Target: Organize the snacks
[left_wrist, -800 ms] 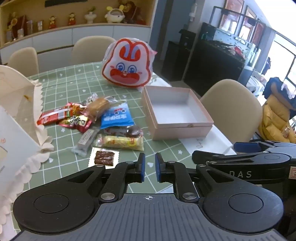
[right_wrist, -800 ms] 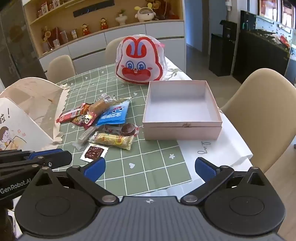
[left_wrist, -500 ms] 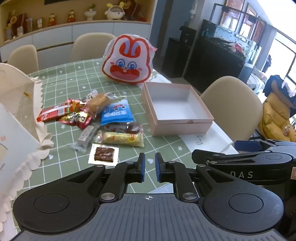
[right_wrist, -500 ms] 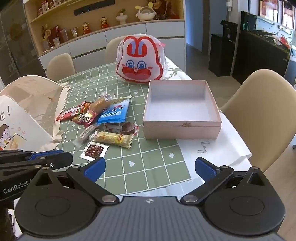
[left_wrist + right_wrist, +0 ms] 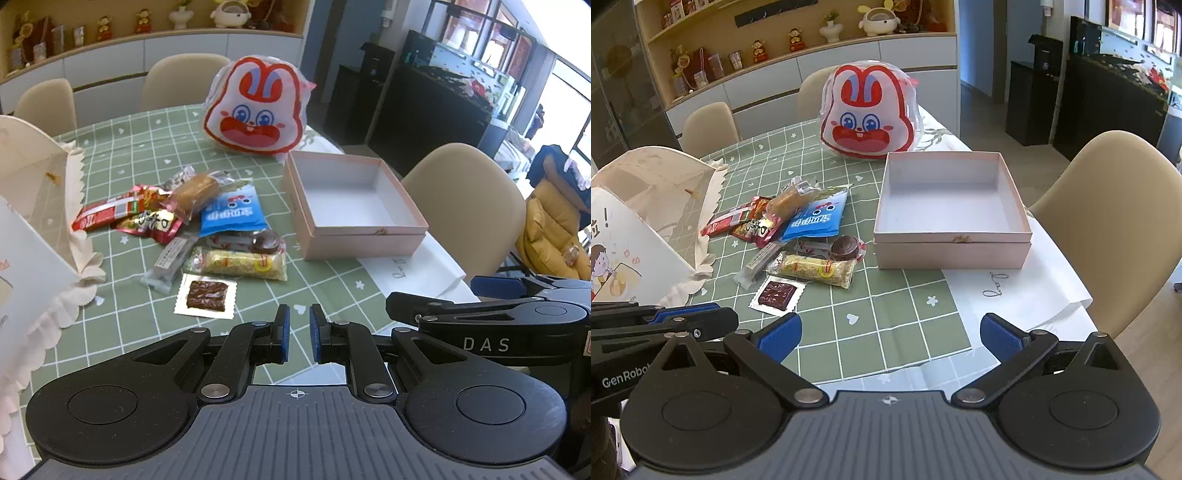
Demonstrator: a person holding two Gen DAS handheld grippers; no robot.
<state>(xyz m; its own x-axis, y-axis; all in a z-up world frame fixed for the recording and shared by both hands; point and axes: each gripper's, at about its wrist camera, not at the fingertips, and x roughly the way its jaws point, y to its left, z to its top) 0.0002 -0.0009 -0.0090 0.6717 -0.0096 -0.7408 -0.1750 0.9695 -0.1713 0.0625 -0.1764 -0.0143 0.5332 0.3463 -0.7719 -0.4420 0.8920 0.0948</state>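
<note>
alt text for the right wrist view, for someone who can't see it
An open right gripper hovers over a green checked table. An empty pink box sits beside a pile of wrapped snacks, with a rabbit-face bag behind. The left gripper enters at left.

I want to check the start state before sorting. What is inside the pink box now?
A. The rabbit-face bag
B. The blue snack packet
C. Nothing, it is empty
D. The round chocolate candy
C: in both wrist views the pink box shows only its bare white floor, while the snack packets, such as the blue packet, lie in a pile on the green tablecloth beside it.
</note>
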